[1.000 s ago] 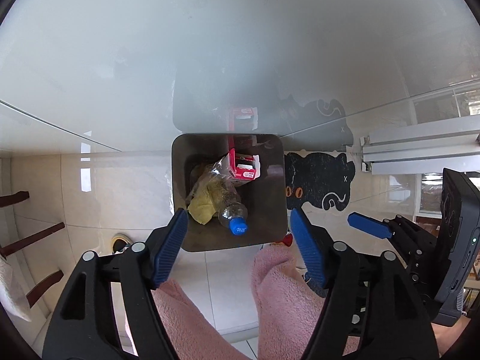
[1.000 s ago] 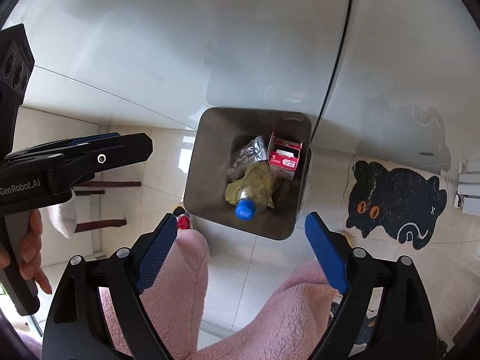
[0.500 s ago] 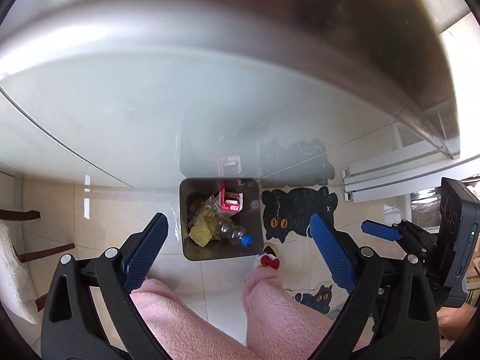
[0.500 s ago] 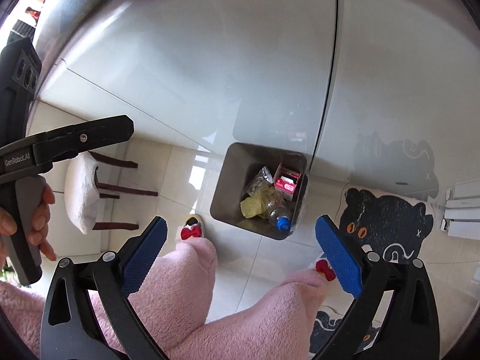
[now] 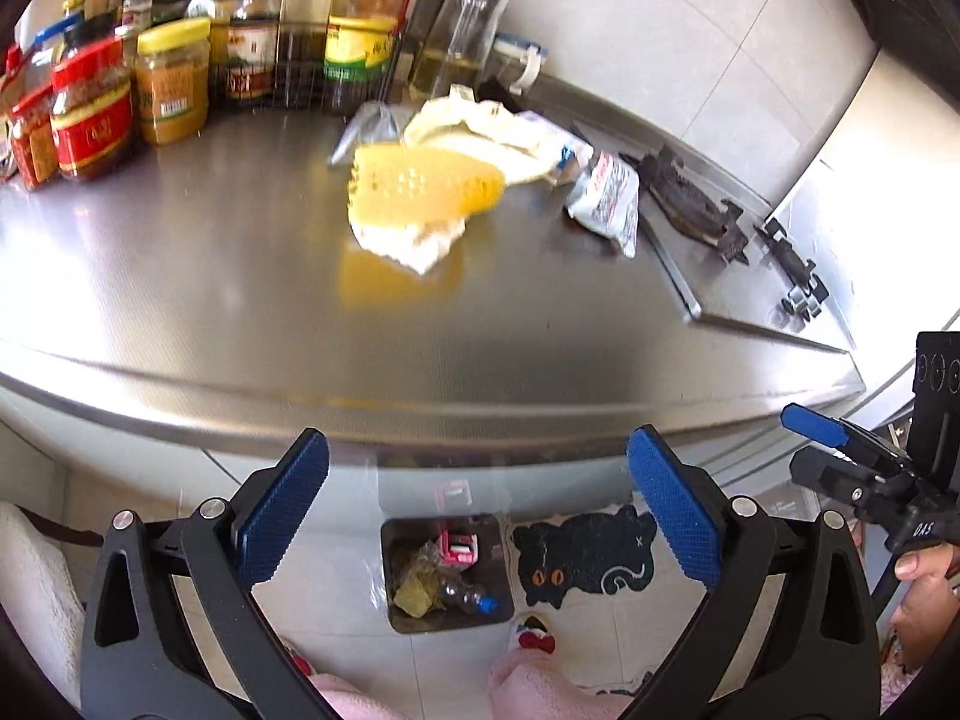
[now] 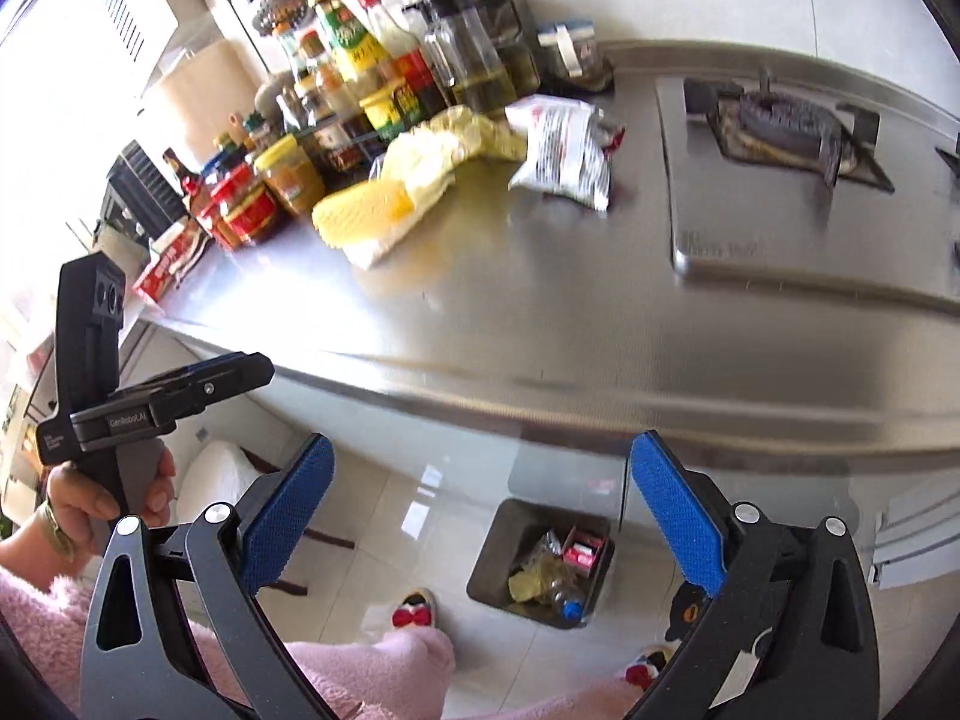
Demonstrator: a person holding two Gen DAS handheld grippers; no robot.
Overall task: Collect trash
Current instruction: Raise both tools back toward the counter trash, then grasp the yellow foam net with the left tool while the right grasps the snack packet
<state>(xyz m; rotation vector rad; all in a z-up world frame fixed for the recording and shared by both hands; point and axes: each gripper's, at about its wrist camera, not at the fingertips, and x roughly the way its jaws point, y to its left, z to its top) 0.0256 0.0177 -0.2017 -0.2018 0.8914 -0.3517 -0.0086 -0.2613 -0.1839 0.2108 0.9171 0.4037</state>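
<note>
We judged the step in hand to be reaching for the next piece of litter on the steel counter (image 5: pixel 180 276), and to do it well we thought one tool should come in low over the front edge and pinch the white snack wrapper (image 5: pixel 603 195) by its crumpled end, since it lay apart from the jars (image 5: pixel 90 111) at the upper left of the frame and near the hob (image 5: pixel 708 210) at the right; the yellow sponge (image 5: pixel 420 183) with the pale cloth (image 5: pixel 480 126) behind it sat at the upper middle, blurred, and we could not tell whether those counted as trash. The bin (image 5: pixel 447 570) stood on the floor at the lower middle, already holding a bottle, a red carton and yellow scraps, beside a black cat mat (image 5: pixel 585 555). Our left gripper (image 5: pixel 477 516) hung below the counter edge, tilted up toward the worktop, its blue pads spread wide and holding nothing. Our right gripper (image 6: pixel 477 519) was posed alike, just as wide apart and bare, with the bin (image 6: pixel 543 561) seen between its fingers
</note>
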